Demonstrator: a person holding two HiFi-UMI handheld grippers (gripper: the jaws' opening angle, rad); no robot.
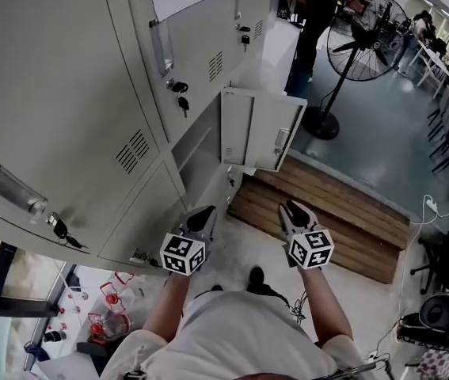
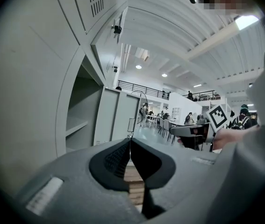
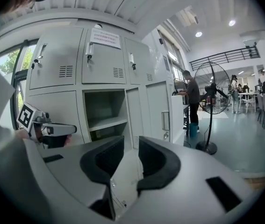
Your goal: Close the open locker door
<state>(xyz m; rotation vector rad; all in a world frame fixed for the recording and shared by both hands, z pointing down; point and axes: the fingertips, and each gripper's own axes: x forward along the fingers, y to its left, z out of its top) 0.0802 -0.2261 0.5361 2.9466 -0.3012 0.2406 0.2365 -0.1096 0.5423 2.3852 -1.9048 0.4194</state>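
Left tongs pressed together, right tongs slightly apart, both empty and aimed forward, likely ready to push. Locker door swung wide open, far ahead, well apart from both.

Head view: from above, steeply down over the left gripper and right gripper toward the lockers. Gripper views: near-level along each one's fingers, close before the open locker door, which all three share.
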